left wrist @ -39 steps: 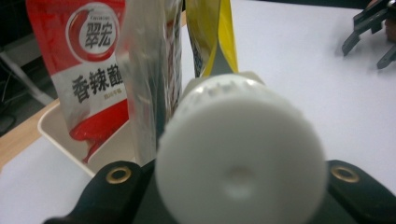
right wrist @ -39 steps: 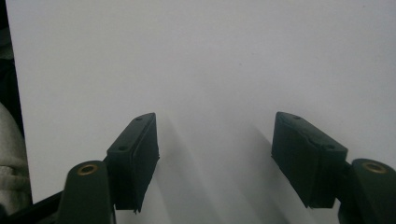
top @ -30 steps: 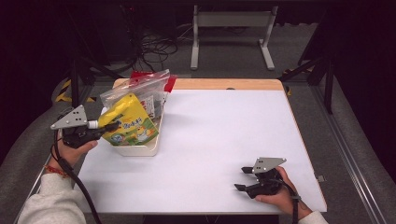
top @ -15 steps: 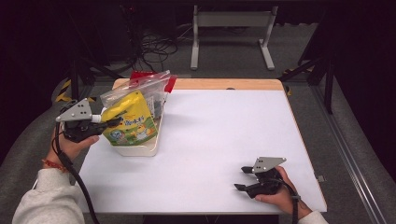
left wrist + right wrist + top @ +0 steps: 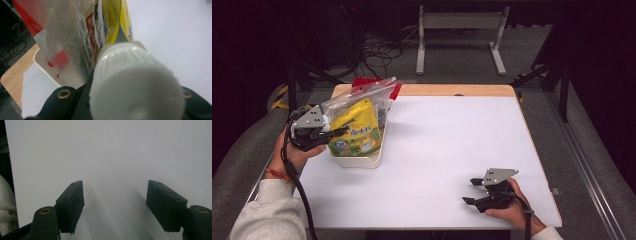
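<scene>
While your left gripper (image 5: 333, 131) clamps the yellow pouch (image 5: 358, 131) at its white cap (image 5: 130, 82) over the tub (image 5: 362, 160), your right gripper (image 5: 472, 191) rests empty with jaws apart.

Standing in a tray (image 5: 362, 161) at about ten o'clock on the table (image 5: 452, 150): a spouted pouch (image 5: 359, 131), with a plastic bag (image 5: 357, 95) just behind it, toward twelve. Clamped at nine o'clock of the pouch, on its cap (image 5: 135, 82): left tool (image 5: 328, 131). Resting at five o'clock on the table, well apart from the tray: right tool (image 5: 471, 191).
</scene>
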Action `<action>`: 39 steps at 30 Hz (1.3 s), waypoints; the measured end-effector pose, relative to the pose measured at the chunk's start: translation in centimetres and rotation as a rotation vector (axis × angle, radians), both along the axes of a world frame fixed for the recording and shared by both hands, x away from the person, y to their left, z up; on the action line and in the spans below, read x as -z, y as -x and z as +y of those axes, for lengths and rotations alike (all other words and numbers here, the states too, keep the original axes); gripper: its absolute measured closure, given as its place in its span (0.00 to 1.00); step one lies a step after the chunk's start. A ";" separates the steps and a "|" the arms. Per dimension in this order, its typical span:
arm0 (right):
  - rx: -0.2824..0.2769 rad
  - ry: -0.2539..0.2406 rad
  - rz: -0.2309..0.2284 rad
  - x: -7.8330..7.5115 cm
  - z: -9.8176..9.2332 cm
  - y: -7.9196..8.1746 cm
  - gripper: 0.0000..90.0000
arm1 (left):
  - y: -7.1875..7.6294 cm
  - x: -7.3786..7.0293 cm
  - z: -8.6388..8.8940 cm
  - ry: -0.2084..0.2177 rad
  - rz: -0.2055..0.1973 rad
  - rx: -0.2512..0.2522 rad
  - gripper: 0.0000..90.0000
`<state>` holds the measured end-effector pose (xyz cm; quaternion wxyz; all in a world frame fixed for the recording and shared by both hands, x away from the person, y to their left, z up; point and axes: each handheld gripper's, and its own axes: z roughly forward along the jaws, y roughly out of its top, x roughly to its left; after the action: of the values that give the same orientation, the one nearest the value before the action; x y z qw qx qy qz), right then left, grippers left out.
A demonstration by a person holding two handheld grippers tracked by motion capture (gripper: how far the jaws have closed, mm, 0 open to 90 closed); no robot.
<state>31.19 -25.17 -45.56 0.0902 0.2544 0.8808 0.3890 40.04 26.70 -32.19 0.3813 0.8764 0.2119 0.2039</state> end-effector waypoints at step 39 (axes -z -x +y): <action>0.016 -0.028 -0.052 -1.2 -0.2 -0.6 0.33 | 2.6 6.0 1.9 0.322 -0.120 -0.163 0.77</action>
<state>31.80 -25.36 -44.35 0.1124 0.2526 0.8705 0.4072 37.44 28.57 -38.17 0.5108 0.7703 0.2888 0.2494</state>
